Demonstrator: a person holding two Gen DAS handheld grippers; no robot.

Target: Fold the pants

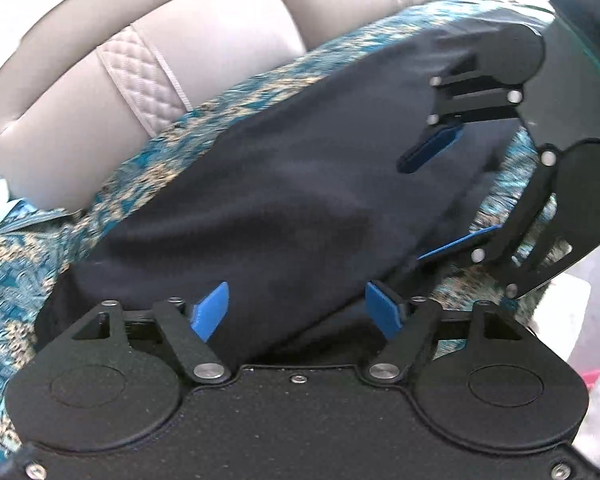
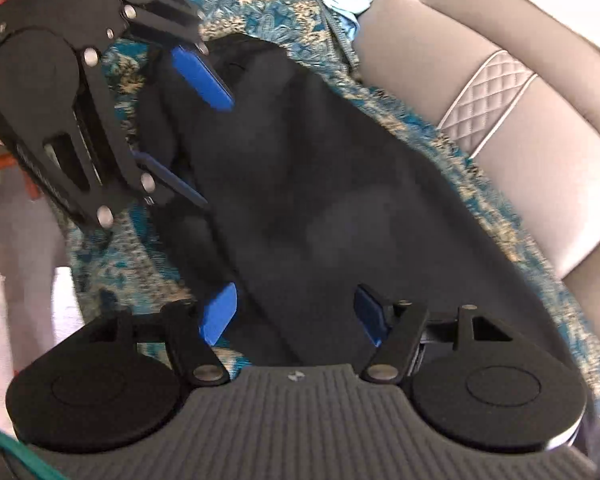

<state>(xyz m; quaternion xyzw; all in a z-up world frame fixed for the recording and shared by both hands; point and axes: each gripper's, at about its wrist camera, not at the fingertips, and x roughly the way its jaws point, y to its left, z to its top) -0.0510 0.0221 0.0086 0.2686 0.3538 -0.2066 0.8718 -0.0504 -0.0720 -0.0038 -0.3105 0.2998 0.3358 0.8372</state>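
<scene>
Black tongs point(image 1: 296, 308), blue pads point(image 1: 210, 310), silver screws, ribbed grey housing point(image 2: 300, 420)

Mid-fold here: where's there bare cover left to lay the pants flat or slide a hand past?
The dark pants fill most of the patterned teal cover. Bare strips: between the pants and the beige sofa back, and the cover's near edge under the left tongs. Crowded at both ends, where the left tongs and the right tongs, both open, hang over the pants.

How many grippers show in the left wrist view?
2. The left gripper sits open at the bottom edge over the dark pants; the right gripper is open at the right, by the pants' far end.
</scene>
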